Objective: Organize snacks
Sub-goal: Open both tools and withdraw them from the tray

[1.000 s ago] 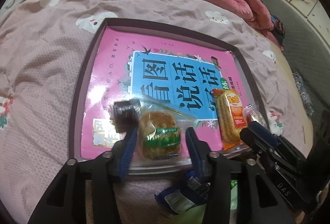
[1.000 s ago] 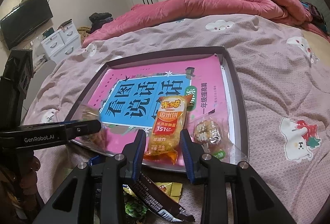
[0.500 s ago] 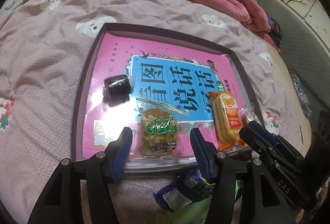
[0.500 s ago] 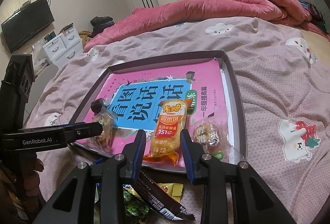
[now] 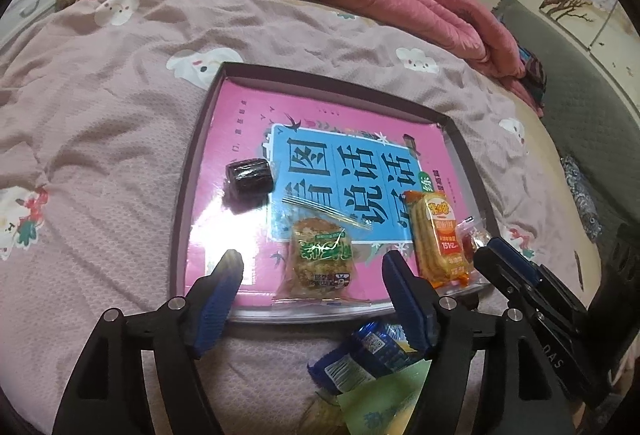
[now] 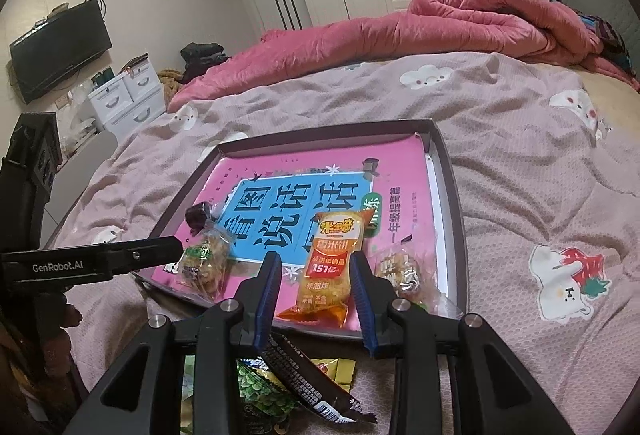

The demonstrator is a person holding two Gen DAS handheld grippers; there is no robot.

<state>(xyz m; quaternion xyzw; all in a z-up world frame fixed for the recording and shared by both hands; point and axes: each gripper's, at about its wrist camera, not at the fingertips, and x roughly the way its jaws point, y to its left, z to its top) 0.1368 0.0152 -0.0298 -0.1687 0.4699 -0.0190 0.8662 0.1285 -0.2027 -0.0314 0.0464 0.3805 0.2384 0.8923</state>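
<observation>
A dark-rimmed tray with a pink and blue book cover lies on the bed. On it lie a small black wrapped snack, a green-labelled pastry, an orange rice-cracker pack and a clear-wrapped sweet. My left gripper is open and empty, its fingers either side of the pastry and above it. My right gripper is open with the orange pack between its fingers; it also shows in the left wrist view.
A pile of loose snack packets lies on the bedspread in front of the tray: a blue one, a green one, a dark brown one. A rolled pink duvet lies at the far side of the bed.
My left gripper has let go of the pastry, opened wider and drawn back and up from the tray. The black snack lies farther in on the tray. The right gripper has barely moved.
</observation>
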